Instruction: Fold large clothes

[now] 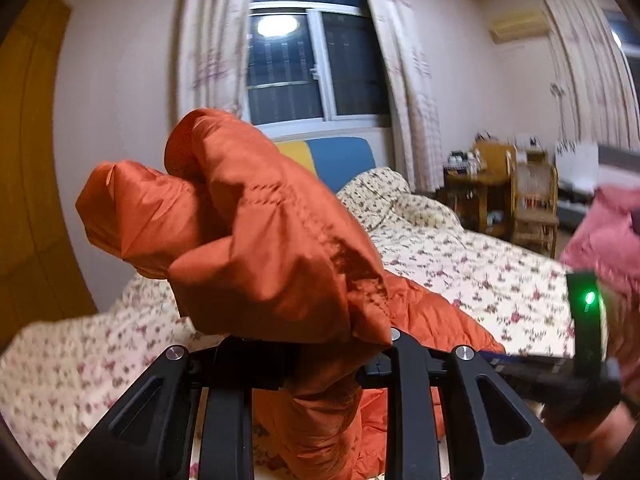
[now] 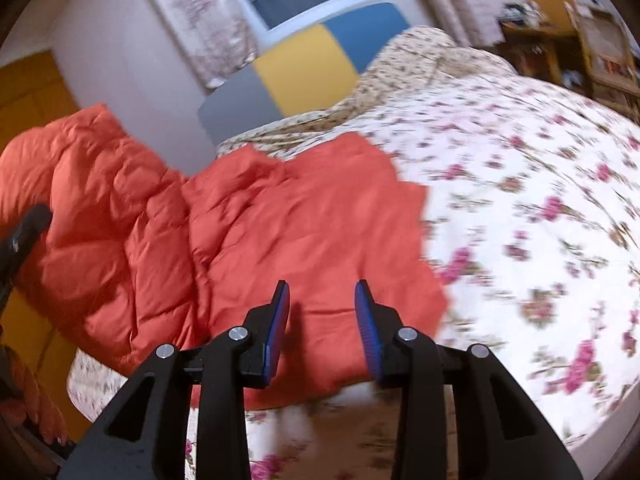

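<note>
Left gripper (image 1: pixel 320 364) clamped on puffy orange quilted jacket (image 1: pixel 260 240), lifted above floral-print bedspread (image 1: pixel 480 272); right gripper (image 2: pixel 322 320) spread wide, holding nothing, over jacket

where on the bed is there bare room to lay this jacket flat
Free: the floral bedspread right of the orange puffer jacket, up to the bunched quilt by the headboard. Crowded: the left side, under the jacket that the left hand-held gripper holds.

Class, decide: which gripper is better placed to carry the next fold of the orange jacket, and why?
Left. The left gripper already clamps a raised bunch of the orange jacket. The right gripper hangs above it, jaws open and empty.
</note>
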Action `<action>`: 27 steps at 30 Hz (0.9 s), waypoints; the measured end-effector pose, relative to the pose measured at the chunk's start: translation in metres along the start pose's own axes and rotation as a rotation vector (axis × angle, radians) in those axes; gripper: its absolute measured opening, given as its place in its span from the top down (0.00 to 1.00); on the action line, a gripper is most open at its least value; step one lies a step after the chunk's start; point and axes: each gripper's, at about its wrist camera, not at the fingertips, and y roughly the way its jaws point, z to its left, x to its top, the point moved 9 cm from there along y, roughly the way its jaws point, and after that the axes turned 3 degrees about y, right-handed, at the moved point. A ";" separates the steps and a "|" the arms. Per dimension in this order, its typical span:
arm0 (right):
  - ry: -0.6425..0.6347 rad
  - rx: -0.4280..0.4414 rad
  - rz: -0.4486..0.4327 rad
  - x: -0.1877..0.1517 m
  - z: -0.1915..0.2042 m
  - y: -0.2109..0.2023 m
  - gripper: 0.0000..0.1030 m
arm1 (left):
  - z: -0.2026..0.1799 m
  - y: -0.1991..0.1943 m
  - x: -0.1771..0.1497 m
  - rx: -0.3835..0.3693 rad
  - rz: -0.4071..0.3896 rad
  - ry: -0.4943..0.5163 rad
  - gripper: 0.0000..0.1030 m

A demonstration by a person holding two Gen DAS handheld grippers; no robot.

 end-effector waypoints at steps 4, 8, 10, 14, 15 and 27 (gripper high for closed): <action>0.030 0.025 0.009 0.002 -0.009 -0.007 0.68 | -0.025 0.012 0.002 -0.022 -0.003 0.076 0.77; 0.020 0.034 0.023 -0.005 -0.008 -0.011 0.68 | -0.051 0.028 0.000 -0.068 0.000 0.132 0.77; 0.025 0.045 0.029 -0.007 -0.006 -0.013 0.68 | -0.061 0.035 -0.002 -0.087 0.004 0.160 0.77; 0.046 0.064 0.041 -0.006 -0.008 -0.012 0.68 | -0.083 0.053 -0.012 -0.133 0.036 0.189 0.77; 0.049 0.067 0.043 -0.007 -0.009 -0.013 0.68 | -0.088 0.057 -0.016 -0.148 0.050 0.189 0.77; 0.118 0.067 -0.022 0.008 -0.031 -0.041 0.64 | -0.123 0.074 -0.063 -0.244 0.131 0.220 0.76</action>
